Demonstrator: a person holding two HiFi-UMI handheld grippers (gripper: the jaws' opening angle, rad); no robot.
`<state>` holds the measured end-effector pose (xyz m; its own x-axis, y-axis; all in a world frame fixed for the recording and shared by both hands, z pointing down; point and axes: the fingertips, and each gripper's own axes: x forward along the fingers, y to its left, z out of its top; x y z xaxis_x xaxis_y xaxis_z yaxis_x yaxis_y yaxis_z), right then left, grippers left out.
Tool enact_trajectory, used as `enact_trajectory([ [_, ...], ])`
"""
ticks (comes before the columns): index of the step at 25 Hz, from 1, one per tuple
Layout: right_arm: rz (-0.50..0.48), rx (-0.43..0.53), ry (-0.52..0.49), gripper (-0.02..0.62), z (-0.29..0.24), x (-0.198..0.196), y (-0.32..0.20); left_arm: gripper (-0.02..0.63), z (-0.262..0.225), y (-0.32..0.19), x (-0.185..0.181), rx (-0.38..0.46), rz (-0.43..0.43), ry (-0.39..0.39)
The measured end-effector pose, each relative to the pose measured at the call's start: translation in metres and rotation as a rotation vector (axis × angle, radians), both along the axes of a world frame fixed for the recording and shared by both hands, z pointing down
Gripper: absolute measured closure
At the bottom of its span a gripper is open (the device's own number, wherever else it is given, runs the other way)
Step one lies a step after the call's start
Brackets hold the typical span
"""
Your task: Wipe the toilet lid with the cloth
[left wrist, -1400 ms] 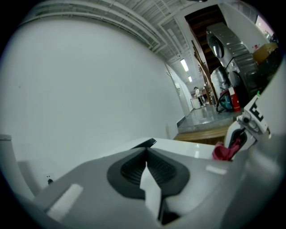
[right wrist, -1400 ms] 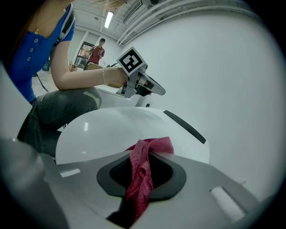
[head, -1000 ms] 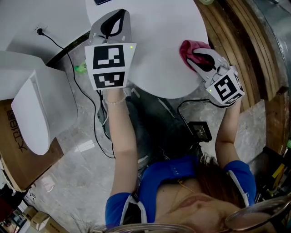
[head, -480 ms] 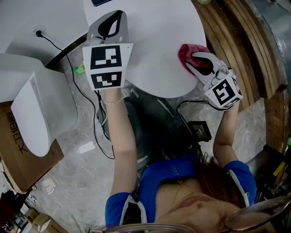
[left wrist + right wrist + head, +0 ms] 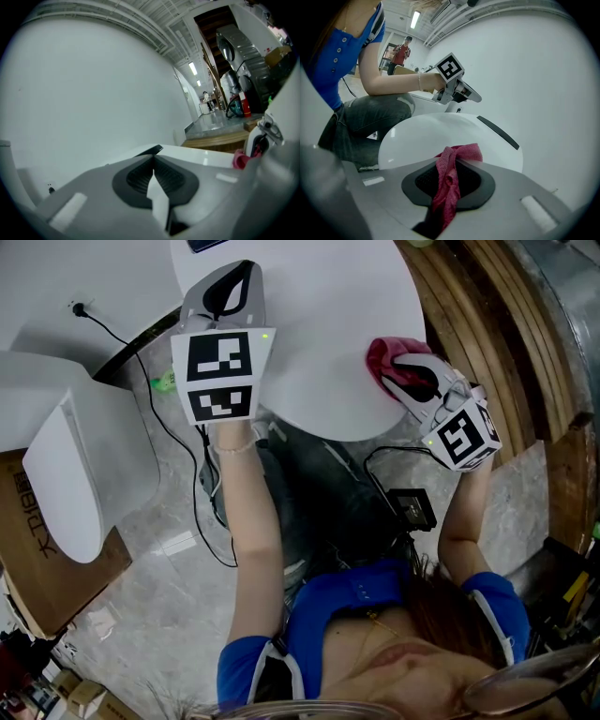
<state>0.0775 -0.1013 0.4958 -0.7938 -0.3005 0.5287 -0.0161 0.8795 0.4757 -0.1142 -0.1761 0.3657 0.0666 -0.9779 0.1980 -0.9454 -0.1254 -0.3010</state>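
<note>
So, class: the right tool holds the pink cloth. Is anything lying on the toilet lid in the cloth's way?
Nothing visible. The cloth, clamped in the right tool, is at the right edge of the toilet lid; the white surface beyond is bare. Only the left tool, shut and empty, hangs over its left edge.

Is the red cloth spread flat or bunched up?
Bunched up: the red cloth hangs as a crumpled strip, pinched by the right gripper.
</note>
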Motion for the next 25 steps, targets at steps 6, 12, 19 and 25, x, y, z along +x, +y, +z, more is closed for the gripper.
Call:
enact_trajectory([
  [6,-0.039,-0.001,0.02,0.537,0.001,-0.006,0.007,0.603,0.001,-0.002,0.004,-0.003,0.007,0.0],
  [12,-0.05,-0.003,0.043,0.537,0.001,-0.011,0.012,0.603,0.002,-0.002,0.005,-0.003,0.009,-0.001],
  [19,-0.076,0.006,0.063,0.538,0.001,-0.022,0.019,0.603,0.002,-0.003,0.006,-0.004,0.011,-0.001],
  [25,-0.111,0.017,0.072,0.538,0.0,-0.035,0.028,0.603,0.003,-0.003,0.006,-0.005,0.013,-0.002],
])
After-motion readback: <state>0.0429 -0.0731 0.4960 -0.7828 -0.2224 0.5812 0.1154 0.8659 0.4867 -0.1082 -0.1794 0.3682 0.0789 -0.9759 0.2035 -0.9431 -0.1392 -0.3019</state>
